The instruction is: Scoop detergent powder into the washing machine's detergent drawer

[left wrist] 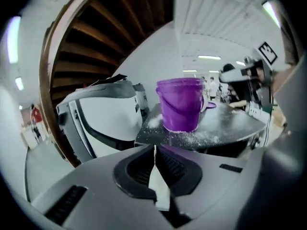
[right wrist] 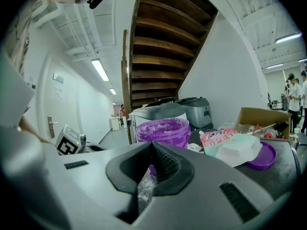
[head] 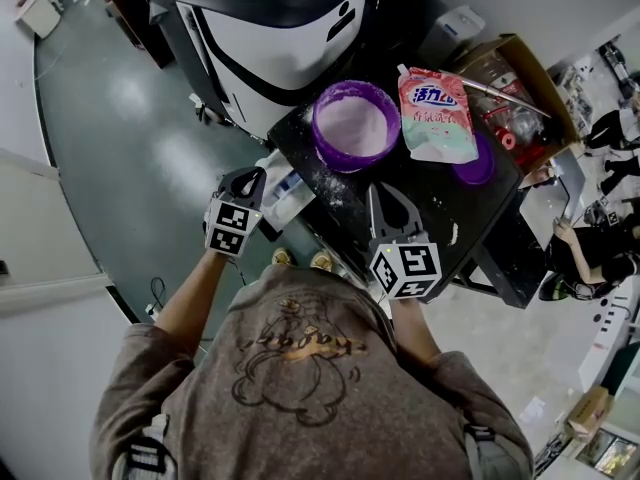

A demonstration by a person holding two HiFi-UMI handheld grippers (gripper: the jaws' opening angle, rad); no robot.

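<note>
Washing machine (head: 270,28), white and dark, stands just behind the purple bucket (left wrist: 180,107). We note the bucket sits on a black table (head: 470,218), filled with white detergent powder (head: 355,128), with more dusted on the tabletop around its base. Right of the bucket lie a cardboard box (head: 530,78) farthest out, a pink-and-green detergent pouch (head: 435,113) flat just beside it, and a purple lid (head: 475,163); nearer us than the bucket we hold the left gripper (head: 250,180) off to its left and the right gripper (head: 392,203) before it, each with jaws pressed together on nothing.
</note>
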